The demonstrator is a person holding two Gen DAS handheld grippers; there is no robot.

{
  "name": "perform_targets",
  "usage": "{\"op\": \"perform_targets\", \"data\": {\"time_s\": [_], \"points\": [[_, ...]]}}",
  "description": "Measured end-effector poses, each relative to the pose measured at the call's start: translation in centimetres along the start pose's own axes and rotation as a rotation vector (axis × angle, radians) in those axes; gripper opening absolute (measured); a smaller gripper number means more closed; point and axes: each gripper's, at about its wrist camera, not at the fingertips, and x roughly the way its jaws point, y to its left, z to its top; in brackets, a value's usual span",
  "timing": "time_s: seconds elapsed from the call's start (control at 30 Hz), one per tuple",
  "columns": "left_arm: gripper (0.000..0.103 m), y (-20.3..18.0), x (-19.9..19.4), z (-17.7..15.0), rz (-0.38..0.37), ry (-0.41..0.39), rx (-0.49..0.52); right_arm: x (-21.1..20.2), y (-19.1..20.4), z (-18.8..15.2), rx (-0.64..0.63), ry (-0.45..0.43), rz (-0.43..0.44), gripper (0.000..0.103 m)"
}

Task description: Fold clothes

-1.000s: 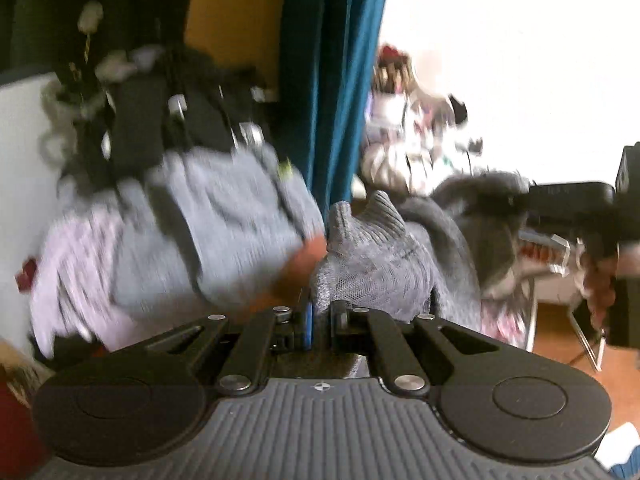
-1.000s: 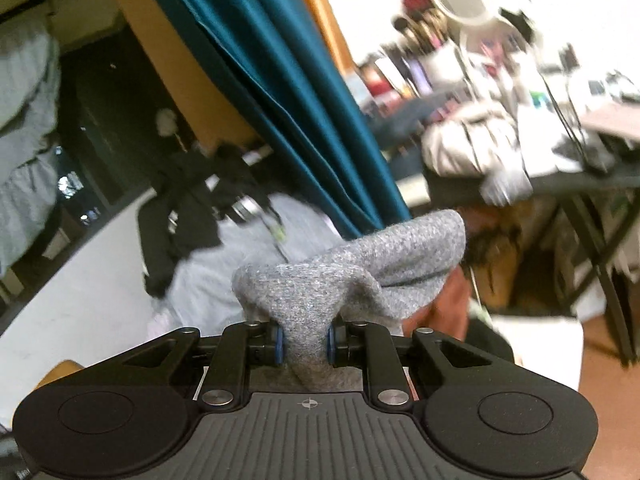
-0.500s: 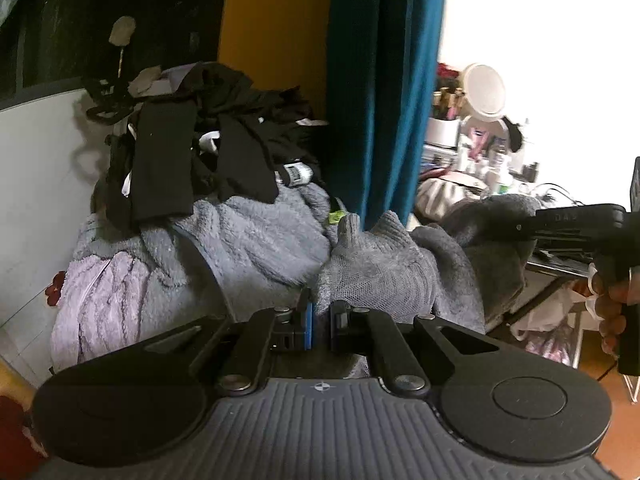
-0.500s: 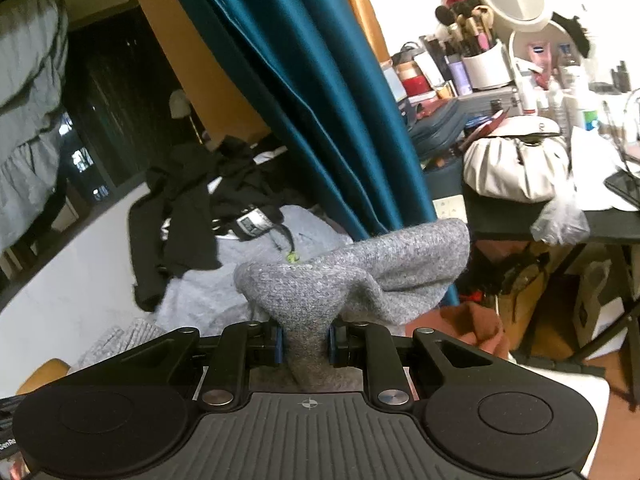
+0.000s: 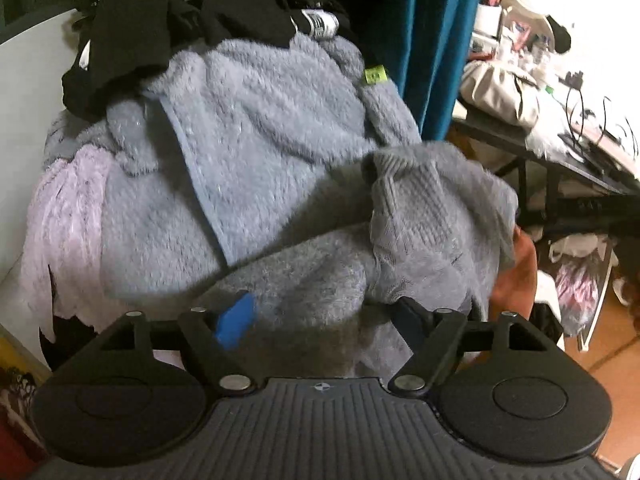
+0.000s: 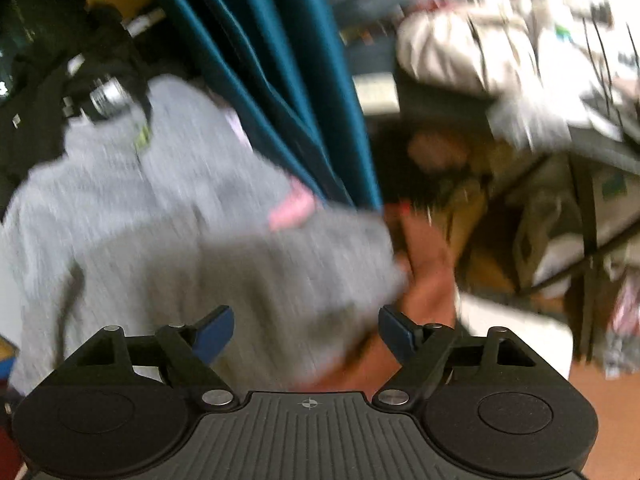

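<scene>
Both my left gripper (image 5: 324, 316) and right gripper (image 6: 306, 330) have just been opening and stand wide, pads clear, the grey knitted sweater (image 5: 420, 240) lying loose between them atop the fluffy grey fleece heap (image 5: 248, 128). It could slump off the uneven pile toward the floor, spoiling the fold.

Ahead, heaped fleece (image 5: 248, 152) and black clothes (image 5: 132, 28) — teal curtain (image 6: 280, 80) rightward.

We see a teal curtain (image 5: 436, 40) hanging beside a dark desk (image 5: 520, 144) crowded with clutter, a pale bag (image 5: 500, 88) resting on it, and an orange-brown floor (image 6: 624, 420) below, blurred in the right view.
</scene>
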Motion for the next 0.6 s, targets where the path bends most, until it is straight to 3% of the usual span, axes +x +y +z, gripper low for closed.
{"op": "perform_targets", "data": {"time_s": [0.13,0.27,0.4,0.6], "points": [[0.079,0.4,-1.3,-1.3,0.039,-0.03,-0.032,-0.4,-2.2,-4.8,0.088,0.066,-0.036,0.077],[0.081,0.5,-3.4,-3.1,0.092,-0.07,-0.003,-1.4,-3.7,-9.4,0.17,0.111,-0.055,0.076],[0.086,0.4,-5.7,-5.9,0.105,-0.104,0.026,-2.2,-3.4,-13.9,0.166,0.16,-0.05,0.076],[0.086,0.7,-6.4,-10.6,0.063,-0.012,0.013,-1.8,-1.8,-19.0,0.136,0.24,-0.036,0.076]]}}
